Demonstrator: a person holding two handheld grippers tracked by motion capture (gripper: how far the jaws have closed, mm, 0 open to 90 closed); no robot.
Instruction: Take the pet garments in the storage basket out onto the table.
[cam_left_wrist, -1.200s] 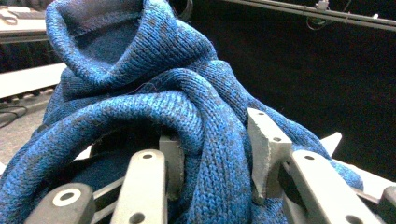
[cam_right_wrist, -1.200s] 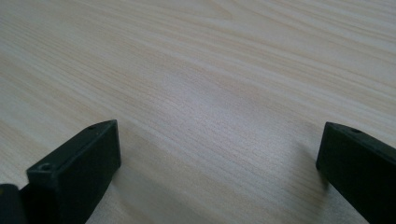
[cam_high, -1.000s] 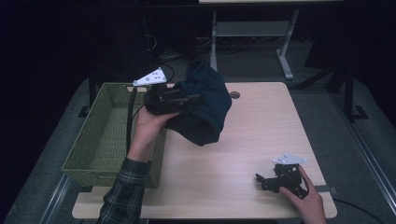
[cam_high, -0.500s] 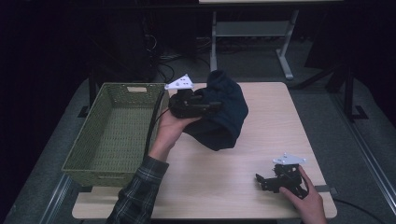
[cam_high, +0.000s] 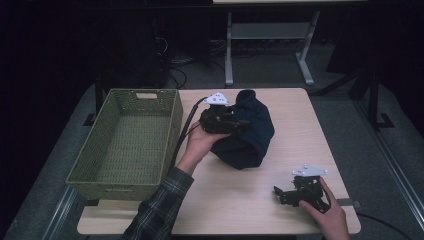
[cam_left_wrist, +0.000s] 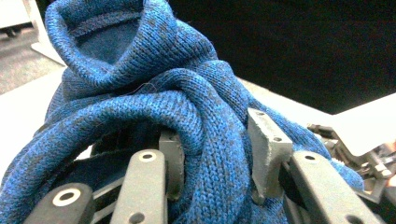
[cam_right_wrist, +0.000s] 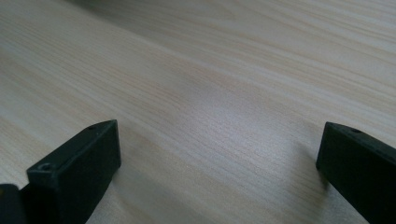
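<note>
A person at a pale wooden table (cam_high: 240, 200) works two handheld grippers. The left gripper (cam_high: 222, 120), seen from above near the table's middle, has its jaws clamped on a thick fold of a dark blue knitted garment (cam_high: 250, 132); in the left gripper view the knit (cam_left_wrist: 187, 107) bulges between the two grey pads (cam_left_wrist: 268, 144) and spills over both jaws. The bunched garment sits on the tabletop just right of a green woven basket (cam_high: 125, 145), touching the wood beneath the gripper. The right gripper (cam_high: 295, 192) rests low at the table's near right corner, well apart from the garment, its jaws spread wide with nothing between them; its own view shows bare wood grain (cam_right_wrist: 210, 93) between the two black tips. Count: two grippers, one garment, one basket, one table.
</note>
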